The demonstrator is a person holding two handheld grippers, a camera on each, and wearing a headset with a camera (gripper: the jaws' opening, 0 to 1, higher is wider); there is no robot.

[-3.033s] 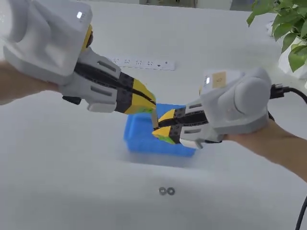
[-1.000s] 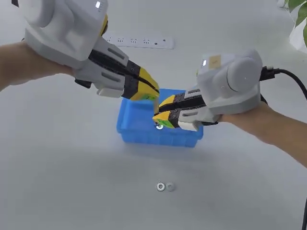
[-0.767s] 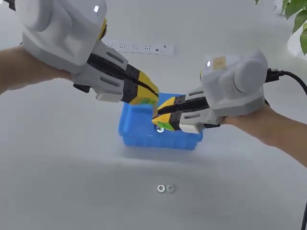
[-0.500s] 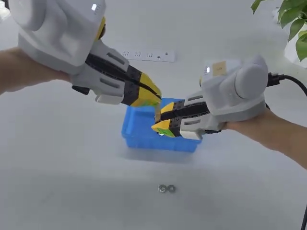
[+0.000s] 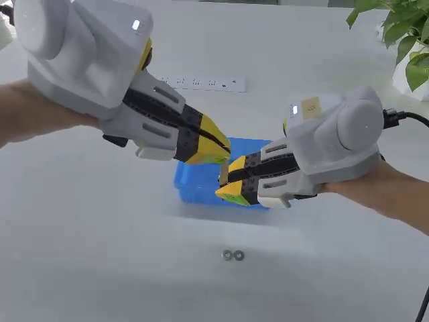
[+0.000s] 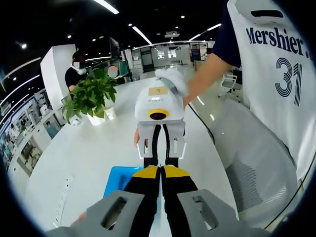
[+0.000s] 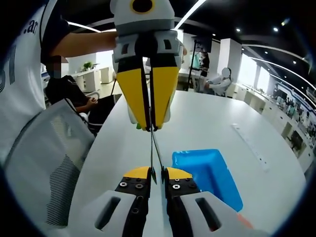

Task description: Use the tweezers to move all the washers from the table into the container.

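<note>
The person's white shirt (image 6: 276, 74) reads "Mershier" above a large "31" in the left gripper view.

In the head view the left hand-held gripper (image 5: 226, 155) reaches in from the upper left and slants down to the right. Its yellow-tipped jaws are drawn together to a thin slit. In the right gripper view they pinch the far end of the tweezers (image 7: 151, 143) at their very tips. The two thin metal legs of the tweezers run from there down into the right hand-held gripper (image 7: 157, 174). Its jaws are closed on them with only a narrow gap left. The working tip of the tweezers is hidden, so I cannot tell whether it carries anything.

Seen from the head, the right hand-held gripper points left, with its tips just below the left one's. Both sets of tips hang over the blue container (image 5: 191, 190), which sits on the white table (image 5: 100, 235). Two washers (image 5: 233, 255) lie touching side by side on the table. They are on the near side of the container, apart from it and from both grippers.

A white power strip (image 5: 201, 83) lies on the table beyond the container. A green plant (image 5: 402, 30) stands at the far right corner. The gripper views show a large open room with long white tables, strip lights in a dark ceiling and people seated in the background.
</note>
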